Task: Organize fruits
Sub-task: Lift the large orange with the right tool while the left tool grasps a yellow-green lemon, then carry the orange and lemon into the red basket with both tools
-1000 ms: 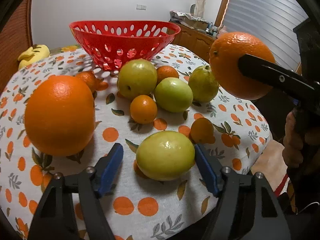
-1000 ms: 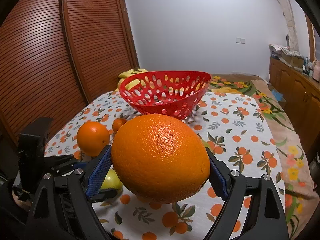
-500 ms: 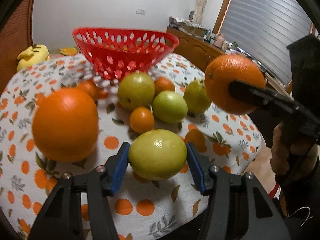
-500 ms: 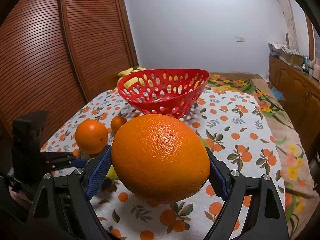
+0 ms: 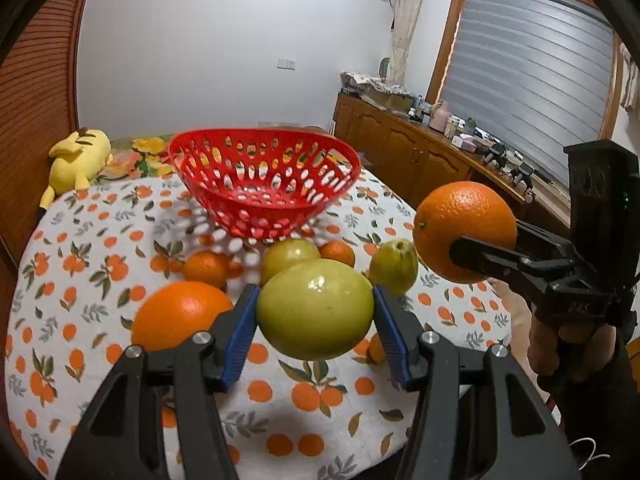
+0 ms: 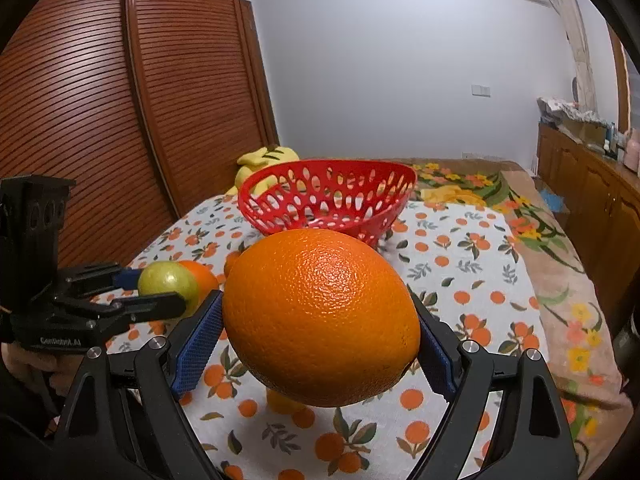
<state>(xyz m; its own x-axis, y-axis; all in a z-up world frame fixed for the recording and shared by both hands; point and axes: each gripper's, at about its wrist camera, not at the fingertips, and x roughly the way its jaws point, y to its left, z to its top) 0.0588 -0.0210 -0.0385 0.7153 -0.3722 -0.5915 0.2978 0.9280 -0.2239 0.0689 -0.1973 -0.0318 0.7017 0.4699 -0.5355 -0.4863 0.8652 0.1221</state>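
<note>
My left gripper [image 5: 314,318] is shut on a yellow-green fruit [image 5: 316,308] and holds it above the table; it also shows in the right wrist view [image 6: 168,280]. My right gripper [image 6: 320,334] is shut on a large orange [image 6: 320,316], held in the air; the same orange shows in the left wrist view [image 5: 464,230]. The empty red basket [image 5: 264,184] stands at the far side of the table and shows in the right wrist view too [image 6: 328,200]. Another large orange [image 5: 180,314], small oranges [image 5: 206,268] and green fruits [image 5: 394,266] lie on the orange-print tablecloth [image 5: 88,248].
A yellow plush toy [image 5: 78,158] lies beyond the table at the far left. A wooden cabinet [image 5: 420,152] with clutter runs along the right wall. Slatted wooden doors [image 6: 100,120] stand on the left. A small yellow fruit [image 6: 284,402] lies under the held orange.
My left gripper closed on the yellow-green fruit and lifted it off the table. My right gripper has kept hold of the large orange and drifted slightly.
</note>
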